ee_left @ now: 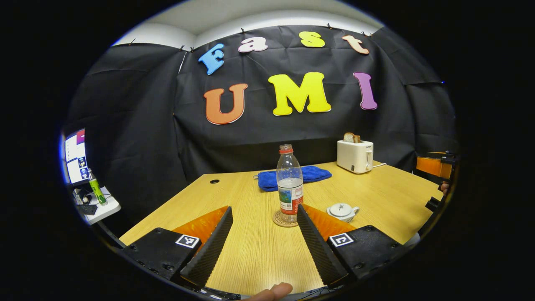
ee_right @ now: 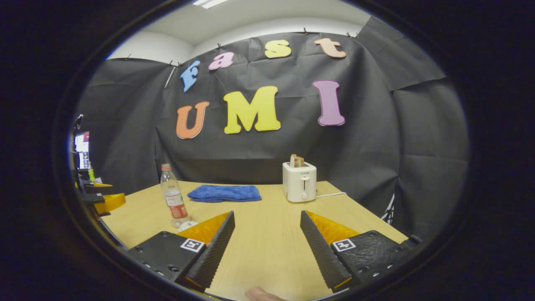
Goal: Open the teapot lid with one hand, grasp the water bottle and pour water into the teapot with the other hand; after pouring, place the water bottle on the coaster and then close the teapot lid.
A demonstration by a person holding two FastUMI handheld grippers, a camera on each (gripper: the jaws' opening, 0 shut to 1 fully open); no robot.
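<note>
Standing upright on a round coaster near the middle of the counter: a clear plastic water bottle, cap off by the look of it, partly filled. Sitting just beside it, to the right in the left gripper view: a small white teapot with its lid on. Hanging above the near counter with jaws spread wide and holding nothing: the left hand-held gripper, pointing toward the bottle. Likewise gaping and empty: the right hand-held gripper, facing a white toaster with bread in it and a folded blue cloth. Judging the bottle: light, thin-walled, likely giving under a hard squeeze and spilling through the open neck, so taking it around the labelled middle, gently. Judging the teapot: ceramic, brittle and smooth, the lid probably best pinched by its small top knob. Reading the writing: bottle label red, white and green, print too small to make out; a small mark on the toaster front, not legible either.
</note>
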